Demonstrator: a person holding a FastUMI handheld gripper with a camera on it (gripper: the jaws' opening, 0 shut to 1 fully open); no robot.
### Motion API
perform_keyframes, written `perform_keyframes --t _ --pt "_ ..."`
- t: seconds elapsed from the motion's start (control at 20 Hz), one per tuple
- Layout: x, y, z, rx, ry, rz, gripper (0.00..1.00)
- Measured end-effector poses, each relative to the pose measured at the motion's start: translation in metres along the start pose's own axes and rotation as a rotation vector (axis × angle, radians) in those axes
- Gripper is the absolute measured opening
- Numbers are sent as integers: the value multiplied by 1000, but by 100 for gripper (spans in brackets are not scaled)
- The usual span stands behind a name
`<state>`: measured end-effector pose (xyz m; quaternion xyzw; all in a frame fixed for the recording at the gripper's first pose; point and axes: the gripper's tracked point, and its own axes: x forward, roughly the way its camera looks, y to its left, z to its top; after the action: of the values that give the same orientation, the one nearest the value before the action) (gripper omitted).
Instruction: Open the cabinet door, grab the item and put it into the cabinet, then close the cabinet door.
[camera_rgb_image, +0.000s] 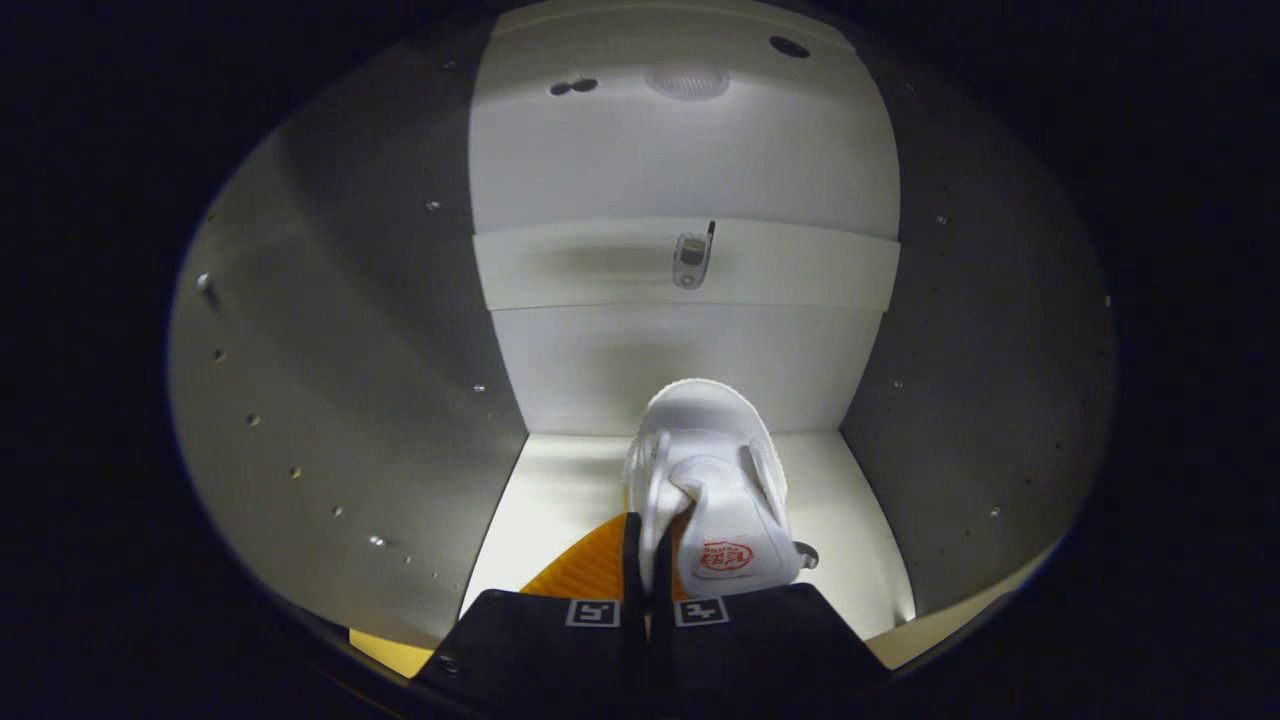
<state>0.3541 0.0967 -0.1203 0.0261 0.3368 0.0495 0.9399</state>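
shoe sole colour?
Orange, ribbed; the shoe upper is white. Gripper view, gripper shut on it.

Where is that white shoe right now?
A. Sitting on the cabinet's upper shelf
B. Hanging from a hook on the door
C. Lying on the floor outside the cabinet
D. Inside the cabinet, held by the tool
D: the white shoe hangs over the cabinet's floor, with the cabinet walls around it and the tool's two fingers pinched together on its edge.
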Motion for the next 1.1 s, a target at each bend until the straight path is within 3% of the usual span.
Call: perform_keyframes --t 0.35,0.45,0.7,0.9,1.1 --pt "36 -10 -14 77 70 -62 7" --pt "34 -9 -16 77 77 -62 17" --pt "-6 14 5 84 -10 2 54" --pt "-67 25 8 5 -157 38 99" --pt "-143 18 2 -27 -293 56 99"
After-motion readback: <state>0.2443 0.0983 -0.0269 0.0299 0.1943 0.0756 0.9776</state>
